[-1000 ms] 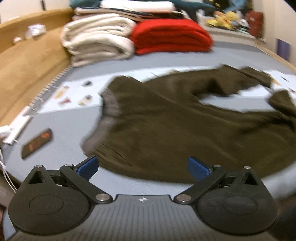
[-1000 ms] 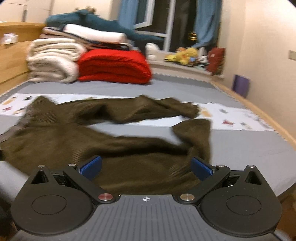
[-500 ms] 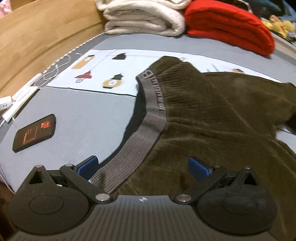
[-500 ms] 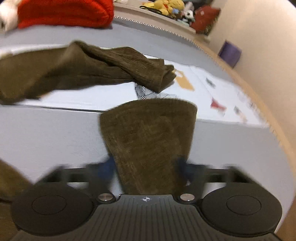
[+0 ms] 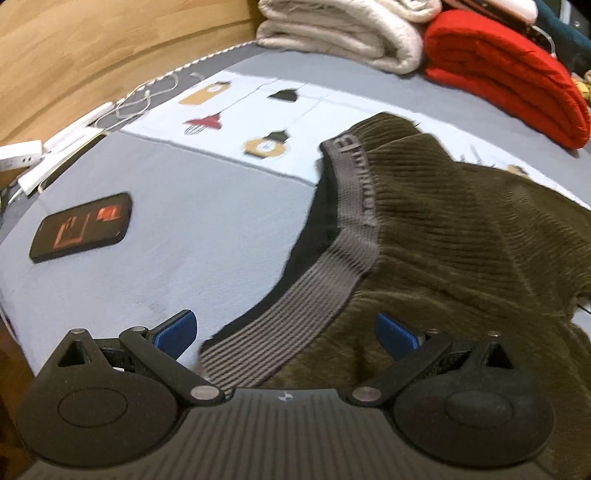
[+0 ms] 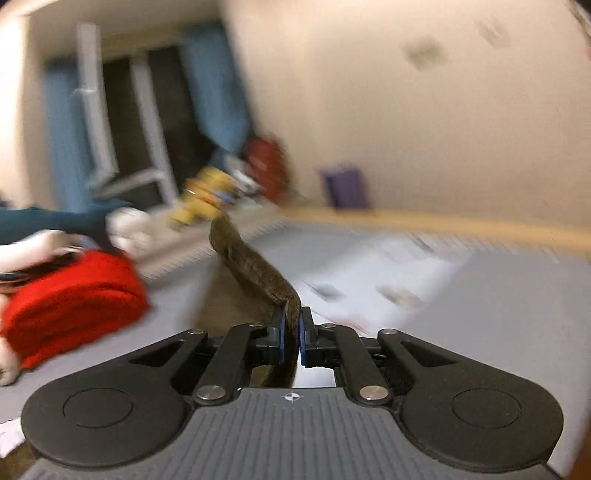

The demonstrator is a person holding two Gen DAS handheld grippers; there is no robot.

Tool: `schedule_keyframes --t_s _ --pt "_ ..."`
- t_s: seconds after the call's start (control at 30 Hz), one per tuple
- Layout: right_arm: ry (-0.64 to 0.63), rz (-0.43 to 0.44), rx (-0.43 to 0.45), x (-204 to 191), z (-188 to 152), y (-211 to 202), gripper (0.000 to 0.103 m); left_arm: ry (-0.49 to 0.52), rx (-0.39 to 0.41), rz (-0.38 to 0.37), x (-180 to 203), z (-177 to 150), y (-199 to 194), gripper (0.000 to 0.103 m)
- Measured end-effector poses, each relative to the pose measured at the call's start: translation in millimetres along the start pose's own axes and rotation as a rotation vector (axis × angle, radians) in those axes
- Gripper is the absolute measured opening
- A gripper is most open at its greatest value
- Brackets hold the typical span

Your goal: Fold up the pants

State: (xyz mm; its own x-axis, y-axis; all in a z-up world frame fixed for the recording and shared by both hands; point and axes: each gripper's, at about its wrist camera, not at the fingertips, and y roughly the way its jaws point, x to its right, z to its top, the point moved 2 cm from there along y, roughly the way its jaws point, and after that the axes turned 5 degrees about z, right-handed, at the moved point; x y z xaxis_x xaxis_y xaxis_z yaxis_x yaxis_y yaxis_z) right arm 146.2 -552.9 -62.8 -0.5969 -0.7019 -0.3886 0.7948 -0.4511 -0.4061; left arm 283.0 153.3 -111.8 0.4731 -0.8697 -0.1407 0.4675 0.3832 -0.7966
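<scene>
We pinch the soft, limp olive pants by a leg hem in our closed right gripper; our left gripper, fingers wide and empty, should take the near grey waistband.

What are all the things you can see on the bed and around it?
pants: one, olive-brown with grey waistband, spread on the bed
phone: one, black, on the sheet left of the pants
red blanket: one, folded, far end of the bed
cream blanket: one, folded, beside the red one
white cable: one, at the bed's left edge
bed sheet: one, grey with a pale printed panel
left gripper: black, blue pads, jaws open over the waistband
right gripper: black, jaws shut on a pants leg
</scene>
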Motion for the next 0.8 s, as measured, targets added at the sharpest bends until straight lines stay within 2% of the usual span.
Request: schedule_keyframes --t_s 0.1,0.17,0.23,0.4,0.47,0.57,0.6,0.7,0.73,0.77,0.8 --pt "0.178 -0.172 -0.283 90 -30 40 0.007 -0.009 -0.042 0.035 -4 -2 6 0.103" --pt "0.18 -0.259 -0.414 123 -49 58 0.007 -0.024 -0.066 0.055 -5 -3 9 0.103" --pt "0.212 -0.231 -0.409 133 -49 52 0.007 -0.029 -0.084 0.071 -4 -4 10 0.103" --pt "0.281 -0.311 -0.338 130 -38 36 0.007 0.01 -0.097 0.146 -2 -10 16 0.103" --pt "0.29 -0.357 -0.304 129 -33 46 0.007 0.025 -0.094 0.145 -2 -12 17 0.103" --pt "0.257 -0.327 -0.333 134 -40 51 0.008 0.058 -0.077 0.15 0 -14 16 0.103" --pt "0.239 -0.351 -0.339 134 -40 58 0.009 0.074 -0.073 0.153 2 -15 17 0.103" --pt "0.181 -0.436 -0.303 137 -35 49 0.019 0.118 -0.059 0.164 7 -18 15 0.103" --pt "0.14 -0.487 -0.276 134 -32 42 0.025 0.129 -0.057 0.165 7 -18 14 0.103" --pt "0.098 -0.514 -0.246 128 -29 35 0.035 0.138 -0.057 0.166 7 -19 13 0.103" --pt "0.061 -0.513 -0.216 121 -25 31 0.04 0.144 -0.057 0.164 7 -19 13 0.103"
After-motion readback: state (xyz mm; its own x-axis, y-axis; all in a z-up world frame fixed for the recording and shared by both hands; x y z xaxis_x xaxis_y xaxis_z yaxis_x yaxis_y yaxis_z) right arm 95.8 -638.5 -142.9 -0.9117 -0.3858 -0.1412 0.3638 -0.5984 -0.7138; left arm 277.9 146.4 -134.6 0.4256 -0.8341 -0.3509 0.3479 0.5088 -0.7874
